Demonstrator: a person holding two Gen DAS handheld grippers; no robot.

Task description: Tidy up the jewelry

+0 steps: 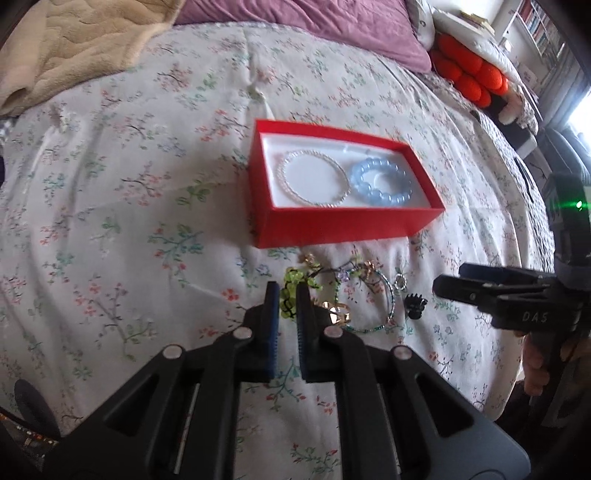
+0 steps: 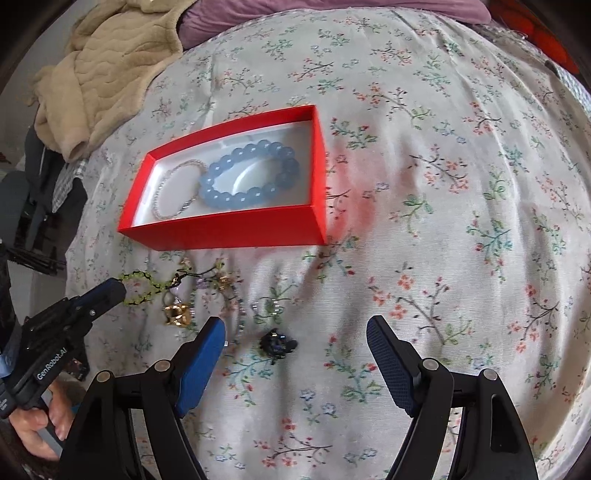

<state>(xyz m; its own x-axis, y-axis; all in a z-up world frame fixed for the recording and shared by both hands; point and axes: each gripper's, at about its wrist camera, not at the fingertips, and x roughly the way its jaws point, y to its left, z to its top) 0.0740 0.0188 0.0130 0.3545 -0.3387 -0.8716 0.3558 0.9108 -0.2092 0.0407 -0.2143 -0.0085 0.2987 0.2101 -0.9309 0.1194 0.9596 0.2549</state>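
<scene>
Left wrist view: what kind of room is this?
Most likely a bedroom: the work surface is a bed with a floral quilt, a purple pillow and a beige blanket at its head, and bookshelves behind.

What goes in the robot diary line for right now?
left gripper: shut on green bracelet | right gripper: open | box: two bracelets

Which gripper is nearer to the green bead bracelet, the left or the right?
Left. The left gripper is shut on the green bead bracelet; the right gripper hangs open beside it, over the bedspread.
</scene>
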